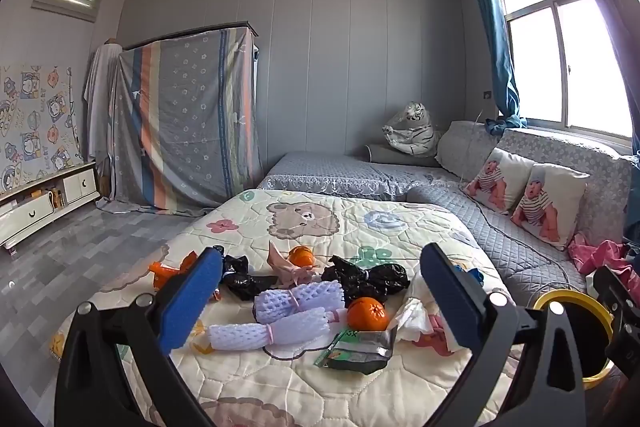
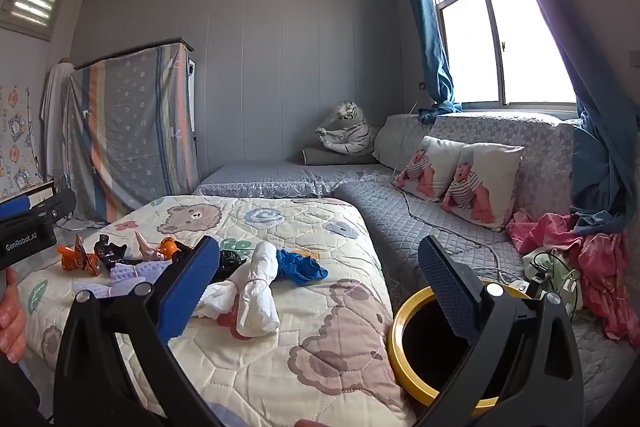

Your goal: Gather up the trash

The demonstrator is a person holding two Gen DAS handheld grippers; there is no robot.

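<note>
Trash lies scattered on a cartoon-print quilt (image 1: 320, 387): two purple foam fruit nets (image 1: 300, 301), crumpled black plastic bags (image 1: 364, 277), two oranges (image 1: 367, 313), a green-and-silver wrapper (image 1: 358, 347), orange wrapper (image 1: 168, 271), pink paper (image 1: 286, 265) and white tissue (image 1: 416, 315). In the right wrist view, rolled white tissue (image 2: 256, 291) and a blue glove (image 2: 298, 267) lie ahead. A yellow-rimmed bin (image 2: 396, 339) stands beside the quilt. My left gripper (image 1: 320, 299) hovers open above the pile. My right gripper (image 2: 320, 283) is open too, holding nothing.
A grey quilted sofa (image 2: 420, 227) with two baby-print cushions (image 2: 480, 183) runs along the right under the window. Pink cloth (image 2: 592, 251) and cables lie near the bin. A covered wardrobe (image 1: 188, 123) and a low white cabinet (image 1: 44, 203) stand left.
</note>
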